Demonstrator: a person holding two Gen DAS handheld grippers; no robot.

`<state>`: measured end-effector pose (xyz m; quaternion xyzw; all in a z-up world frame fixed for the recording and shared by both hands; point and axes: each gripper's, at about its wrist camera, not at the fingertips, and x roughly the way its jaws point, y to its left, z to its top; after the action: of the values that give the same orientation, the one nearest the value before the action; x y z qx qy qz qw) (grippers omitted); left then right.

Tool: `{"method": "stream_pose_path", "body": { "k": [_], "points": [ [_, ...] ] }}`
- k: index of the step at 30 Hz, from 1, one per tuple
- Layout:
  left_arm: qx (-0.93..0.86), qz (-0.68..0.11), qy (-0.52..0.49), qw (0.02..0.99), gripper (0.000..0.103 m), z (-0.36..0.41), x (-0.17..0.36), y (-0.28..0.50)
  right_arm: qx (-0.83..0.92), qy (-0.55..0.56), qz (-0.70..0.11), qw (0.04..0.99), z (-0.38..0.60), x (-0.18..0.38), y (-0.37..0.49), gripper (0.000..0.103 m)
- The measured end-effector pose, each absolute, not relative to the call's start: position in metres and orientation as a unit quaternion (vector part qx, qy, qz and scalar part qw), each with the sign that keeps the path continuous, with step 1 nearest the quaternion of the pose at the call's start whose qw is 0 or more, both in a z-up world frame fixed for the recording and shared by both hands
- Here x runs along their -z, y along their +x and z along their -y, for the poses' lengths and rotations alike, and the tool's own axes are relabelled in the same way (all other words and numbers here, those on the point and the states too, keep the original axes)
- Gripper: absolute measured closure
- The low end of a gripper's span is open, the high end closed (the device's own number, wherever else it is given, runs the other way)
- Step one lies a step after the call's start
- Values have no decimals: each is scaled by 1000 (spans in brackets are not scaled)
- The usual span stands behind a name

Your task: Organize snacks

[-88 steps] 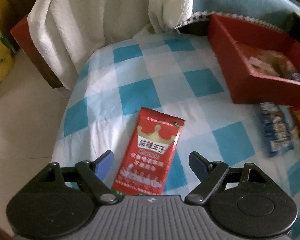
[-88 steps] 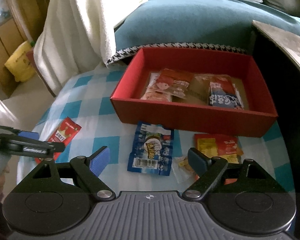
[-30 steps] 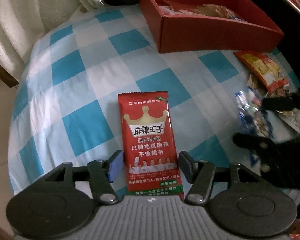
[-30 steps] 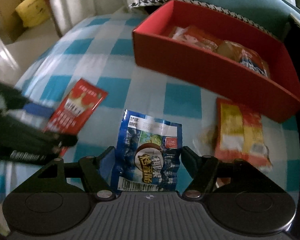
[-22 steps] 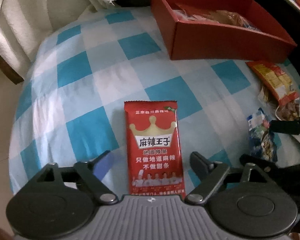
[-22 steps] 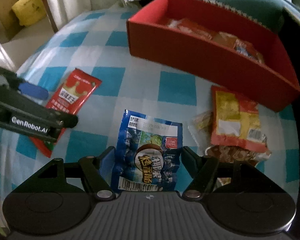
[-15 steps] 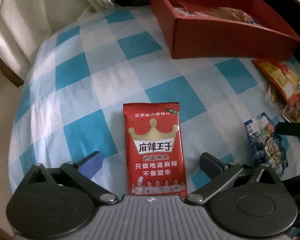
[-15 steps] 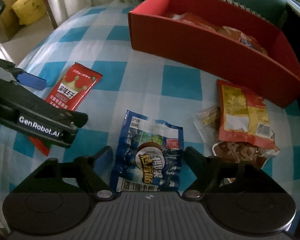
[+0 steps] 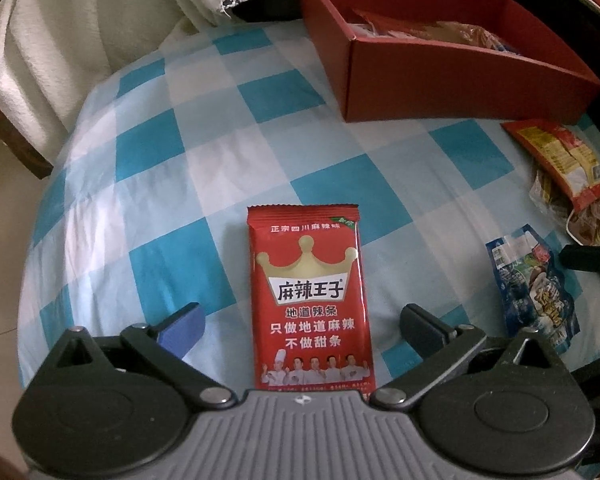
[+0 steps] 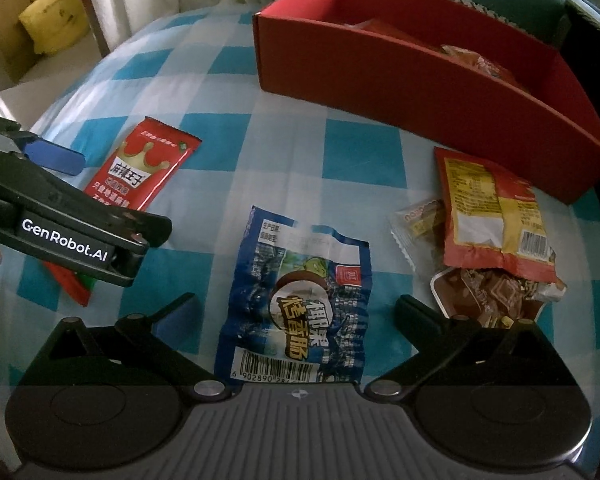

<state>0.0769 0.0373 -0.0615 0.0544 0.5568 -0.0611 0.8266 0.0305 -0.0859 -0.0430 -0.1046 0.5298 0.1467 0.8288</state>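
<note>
Snacks lie flat: red packet between spread left tool, blue packet between opening right tool; box at 1 o'clock.

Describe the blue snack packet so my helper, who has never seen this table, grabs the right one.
Find the red box on the blue-and-white checked cloth. In front of it lie loose packets; the blue packet is the middle one, crinkled, with a barcode at its near end. It is the only blue one; its neighbours are red.
</note>
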Motion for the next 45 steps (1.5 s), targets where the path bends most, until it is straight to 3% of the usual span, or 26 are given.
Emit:
{"method": "stream_pose_path", "body": {
  "k": [10, 13, 14, 19, 23, 24, 33, 45],
  "points": [
    [62, -548, 52, 832, 3, -39, 61, 73, -143, -99, -541, 823, 87, 39, 35, 2],
    [61, -550, 53, 831, 3, -39, 61, 75, -151, -104, -534, 825, 87, 35, 37, 10],
    [62, -549, 55, 831, 4, -38, 60, 75, -152, -104, -531, 827, 87, 33, 38, 17],
    [74, -542, 66, 835, 19, -32, 55, 71, -152, -96, -530, 828, 91, 31, 43, 25],
    [94, -537, 74, 835, 51, -22, 48, 67, -156, -94, -531, 828, 90, 31, 43, 26],
    [98, -538, 77, 834, 53, -20, 47, 66, -158, -90, -531, 828, 90, 30, 43, 26],
    [101, -536, 64, 836, 60, -23, 42, 69, -141, -60, -515, 843, 104, 16, 51, 26],
    [107, -517, 45, 848, 60, -20, 24, 73, -140, -39, -493, 858, 110, 2, 56, 26]
  ]
}}
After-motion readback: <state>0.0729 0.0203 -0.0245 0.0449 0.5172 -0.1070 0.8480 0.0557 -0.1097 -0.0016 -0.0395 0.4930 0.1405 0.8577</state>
